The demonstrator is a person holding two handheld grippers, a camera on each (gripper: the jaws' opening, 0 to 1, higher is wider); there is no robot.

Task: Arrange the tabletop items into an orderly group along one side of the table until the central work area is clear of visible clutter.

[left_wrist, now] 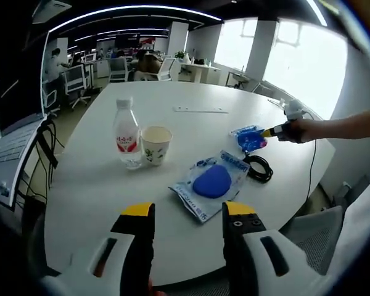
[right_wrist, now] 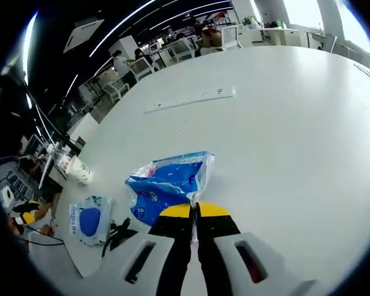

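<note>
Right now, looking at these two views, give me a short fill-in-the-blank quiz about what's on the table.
1. The right gripper is shut on the blue ____.
2. Beside the water bottle stands a paper ____.
3. The left gripper has its jaws ____.
4. Next to the blue mouse package lies a coiled black ____.

Missing words: packet, cup, open, cable

Blue-and-white packet [right_wrist: 169, 182], white table [left_wrist: 191, 105], red-labelled clear bottle [left_wrist: 126, 132], cream cup [left_wrist: 156, 144].
</note>
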